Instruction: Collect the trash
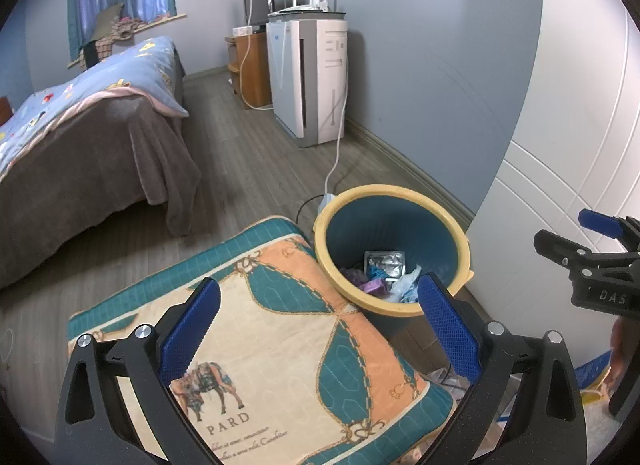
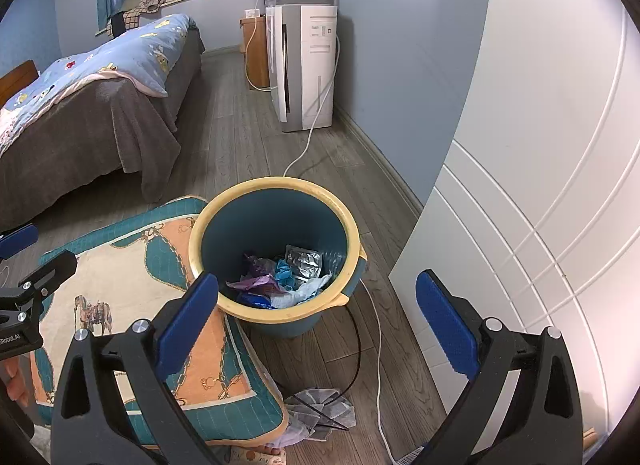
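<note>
A teal bin with a yellow rim [image 1: 394, 195] [image 2: 276, 185] stands on the wood floor beside a patterned cushion. Inside lie a silver blister pack [image 2: 304, 259], purple wrappers [image 2: 258, 281] and blue and white scraps [image 1: 402, 285]. A crumpled grey mask [image 2: 320, 411] lies on the floor in front of the bin, under a black cable. My left gripper [image 1: 320, 329] is open and empty above the cushion, left of the bin. My right gripper [image 2: 318, 325] is open and empty, above the bin's near rim. The right gripper also shows at the left wrist view's right edge [image 1: 592, 261].
The patterned cushion [image 1: 280, 345] [image 2: 132, 305] touches the bin's left side. A white wardrobe door [image 2: 540, 205] stands close on the right. A white cable [image 2: 378, 365] and a black cable [image 2: 356, 345] run along the floor. A bed [image 1: 80, 145] is at the left, an air purifier [image 1: 312, 81] by the far wall.
</note>
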`<state>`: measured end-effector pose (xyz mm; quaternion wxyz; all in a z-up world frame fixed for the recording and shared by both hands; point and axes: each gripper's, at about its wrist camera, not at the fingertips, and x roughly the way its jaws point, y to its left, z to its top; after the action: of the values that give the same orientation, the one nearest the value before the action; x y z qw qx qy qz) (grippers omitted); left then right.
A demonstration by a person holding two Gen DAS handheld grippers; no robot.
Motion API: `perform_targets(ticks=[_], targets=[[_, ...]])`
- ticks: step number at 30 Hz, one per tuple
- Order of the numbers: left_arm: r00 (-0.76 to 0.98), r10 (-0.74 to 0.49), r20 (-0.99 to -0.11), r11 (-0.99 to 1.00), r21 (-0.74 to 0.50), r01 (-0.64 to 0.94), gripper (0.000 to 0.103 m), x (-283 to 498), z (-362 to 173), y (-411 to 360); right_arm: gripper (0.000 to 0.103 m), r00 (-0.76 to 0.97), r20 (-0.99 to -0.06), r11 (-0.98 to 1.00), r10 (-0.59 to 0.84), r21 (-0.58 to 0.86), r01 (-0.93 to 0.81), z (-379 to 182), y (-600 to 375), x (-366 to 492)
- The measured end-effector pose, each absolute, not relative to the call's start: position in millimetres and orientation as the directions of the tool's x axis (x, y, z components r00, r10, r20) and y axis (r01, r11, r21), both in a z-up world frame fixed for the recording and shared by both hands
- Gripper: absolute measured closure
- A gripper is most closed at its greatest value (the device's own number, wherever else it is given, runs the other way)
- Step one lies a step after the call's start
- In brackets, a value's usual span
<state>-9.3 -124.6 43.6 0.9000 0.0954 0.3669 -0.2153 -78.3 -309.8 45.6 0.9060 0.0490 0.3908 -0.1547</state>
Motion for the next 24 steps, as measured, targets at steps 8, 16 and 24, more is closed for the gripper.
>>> perform_targets(ticks=[8, 16, 24], targets=[[0.64, -0.317, -0.7, 0.888, 0.018, 0.459, 0.005, -10.2, 44.1, -124.9, 0.006, 0.642, -0.726, 0.945, -0.246, -0.033, 0.324, 44.9, -310.6, -78.8], [0.64, -0.316, -0.701, 0.889, 0.018, 0.458, 0.005, -9.9, 43.7, -124.7, 0.006, 0.641, -0.727, 0.945, -0.246, -0.034, 0.324, 44.9, -310.7, -78.6], [0.64, -0.317, -0.7, 0.888, 0.018, 0.459, 0.005, -10.3, 43.8, -125.0, 0.006, 0.641, -0.727, 0.945, -0.247, -0.034, 0.325, 45.0, -312.4, -78.2]])
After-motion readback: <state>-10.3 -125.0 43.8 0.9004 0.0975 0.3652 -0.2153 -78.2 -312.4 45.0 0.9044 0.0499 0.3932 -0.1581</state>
